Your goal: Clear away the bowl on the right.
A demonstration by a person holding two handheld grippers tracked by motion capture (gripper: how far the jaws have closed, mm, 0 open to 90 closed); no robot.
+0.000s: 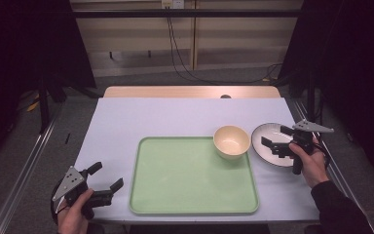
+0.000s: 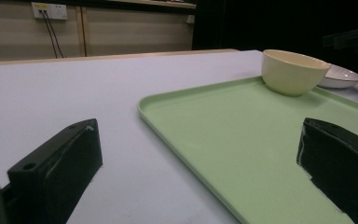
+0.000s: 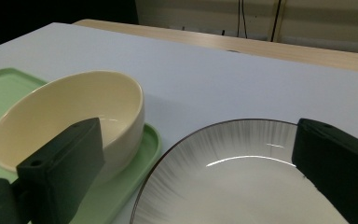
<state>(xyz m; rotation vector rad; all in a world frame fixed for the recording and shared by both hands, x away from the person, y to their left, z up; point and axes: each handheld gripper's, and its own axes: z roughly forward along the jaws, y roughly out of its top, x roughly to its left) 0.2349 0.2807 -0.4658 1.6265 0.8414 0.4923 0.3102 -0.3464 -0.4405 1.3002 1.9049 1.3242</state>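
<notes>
While the person's hands come in at the near edge of the table [image 1: 126, 117], the left tongs [image 1: 108, 177] sit low at the near left corner, jaws apart and holding nothing, just beside the left rim of the green tray [image 1: 193, 197]. From the left gripper view, one jaw is over the pale table top and the other over the tray's floor. The tray lies flat in the middle of the table, bare except for a cream bowl [image 1: 231, 141] standing upright in its far right corner. Just beside the tray on the right, a grey plate [image 1: 269, 134] with a dark rim rests on the table. The right tongs [image 1: 277, 137] hover over this plate, jaws spread wide and closed on nothing. Beyond the pale cover, a strip of bare wood [image 1: 190, 91] shows at the far edge. Farther back, black cables [image 1: 175, 48] hang down a beige panelled wall, and dark curtains stand on both sides.
</notes>
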